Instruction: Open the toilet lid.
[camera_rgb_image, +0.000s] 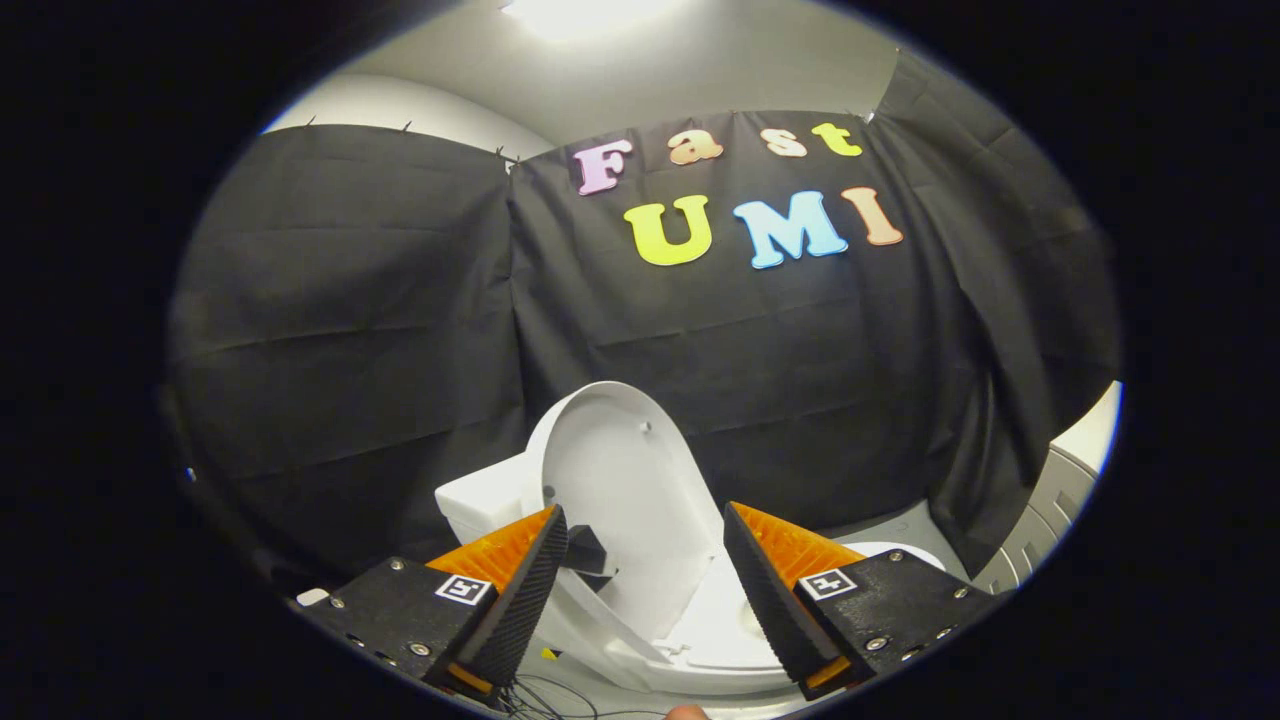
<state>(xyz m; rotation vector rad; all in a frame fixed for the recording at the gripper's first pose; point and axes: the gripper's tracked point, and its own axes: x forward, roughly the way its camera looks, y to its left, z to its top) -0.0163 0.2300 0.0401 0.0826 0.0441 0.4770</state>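
Handheld gripper (645, 560) hangs with its two fingers spread wide, gripping nothing. Behind hangs one black cloth wall (350, 330). Near it sits one white toilet (480, 500), its one lid (625, 500) raised upright, showing between the fingers, just beyond them.

Black cloth wall (380, 300) draped in folds, pale ceiling (700, 70) above, bright ceiling light (575, 12), grey floor (890, 525)

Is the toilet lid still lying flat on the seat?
No. The toilet lid stands raised, underside showing, ahead of the open tool, whose fingers touch nothing.
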